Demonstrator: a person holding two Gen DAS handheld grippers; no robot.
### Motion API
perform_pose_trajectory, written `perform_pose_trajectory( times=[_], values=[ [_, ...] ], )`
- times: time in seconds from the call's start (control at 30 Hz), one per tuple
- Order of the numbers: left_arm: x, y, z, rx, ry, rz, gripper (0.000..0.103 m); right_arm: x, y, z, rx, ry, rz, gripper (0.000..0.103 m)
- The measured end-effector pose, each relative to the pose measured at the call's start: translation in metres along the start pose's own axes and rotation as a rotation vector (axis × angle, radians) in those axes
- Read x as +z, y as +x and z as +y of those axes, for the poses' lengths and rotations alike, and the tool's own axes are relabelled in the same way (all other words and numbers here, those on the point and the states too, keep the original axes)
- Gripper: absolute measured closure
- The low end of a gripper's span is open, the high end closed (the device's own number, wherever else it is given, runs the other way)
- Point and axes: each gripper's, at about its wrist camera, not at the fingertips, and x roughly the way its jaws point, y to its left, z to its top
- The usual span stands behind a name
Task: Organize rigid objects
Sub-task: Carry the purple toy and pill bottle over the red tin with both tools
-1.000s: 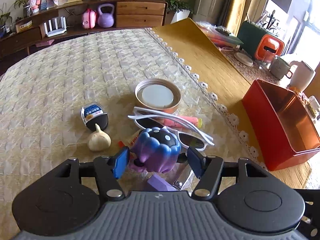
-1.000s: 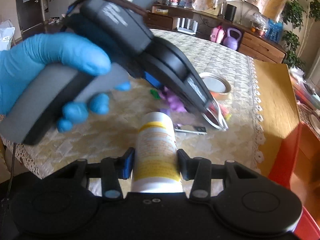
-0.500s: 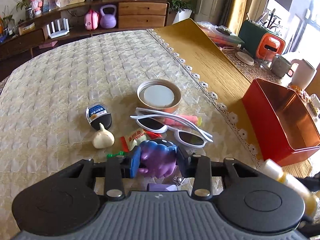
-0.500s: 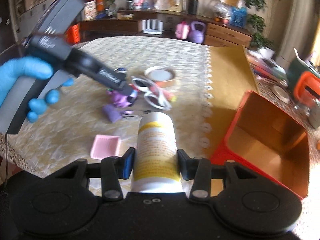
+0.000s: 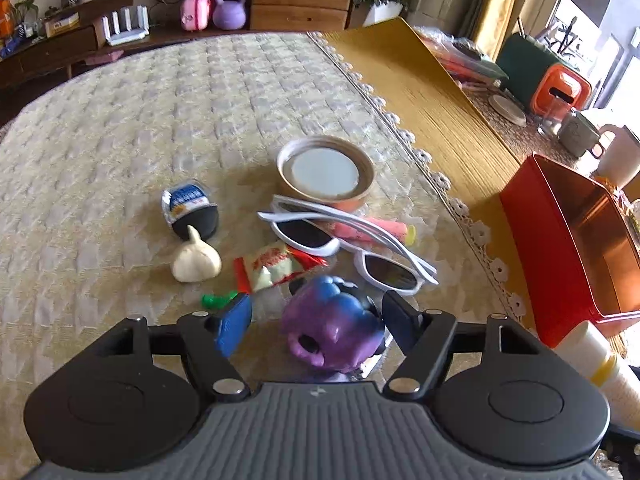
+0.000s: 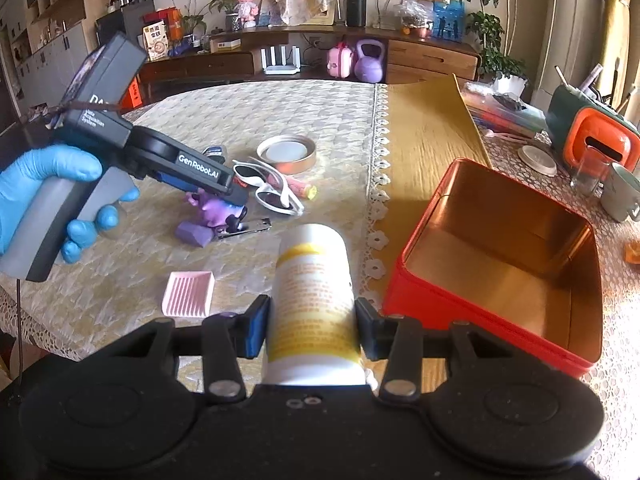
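Now the right claw [image 6: 311,330] grips the white bottle [image 6: 312,300] while the left claw [image 5: 316,320] has just been opening around the purple toy [image 5: 334,330].

Left pads stand off the toy, a gap showing on the blue pad's side, the toy between them on the worktop [image 5: 160,128]. White sunglasses [image 5: 344,244] lie at one o'clock of it, garlic [image 5: 196,262] at ten. The red tin [image 6: 500,256] sits open at two o'clock of the bottle.

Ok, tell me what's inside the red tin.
Nothing shows inside the red tin: the right wrist view shows bare coppery floor and walls. The near wall hides the strip of floor just behind it. The white bottle is clamped in the right gripper, outside the tin.
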Motion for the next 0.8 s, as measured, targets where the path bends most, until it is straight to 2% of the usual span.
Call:
perform_pose_trajectory(
  times=[0.13, 0.17, 0.2, 0.43, 0.67, 0.8],
  values=[
    [-0.005, 0.010, -0.002, 0.024, 0.001, 0.042, 0.034, -0.001, -0.006, -0.004, -0.009, 0.010, -0.006, 0.059],
    [-0.007, 0.010, -0.002, 0.023, -0.002, 0.036, 0.042, -0.001, -0.007, -0.005, -0.012, 0.013, -0.008, 0.059],
    [-0.008, 0.008, -0.002, 0.011, -0.002, 0.028, 0.045, -0.002, -0.009, -0.006, -0.014, 0.016, -0.011, 0.059],
    [-0.006, -0.005, -0.009, 0.075, 0.028, -0.010, 0.047, -0.002, -0.021, -0.014, -0.033, 0.023, -0.026, 0.059],
    [-0.002, -0.027, -0.013, 0.066, 0.027, -0.044, 0.047, 0.002, -0.042, -0.031, -0.060, 0.042, -0.063, 0.059],
    [0.003, -0.046, -0.023, 0.000, -0.001, -0.058, 0.047, 0.005, -0.054, -0.046, -0.079, 0.066, -0.086, 0.059]
  ],
)
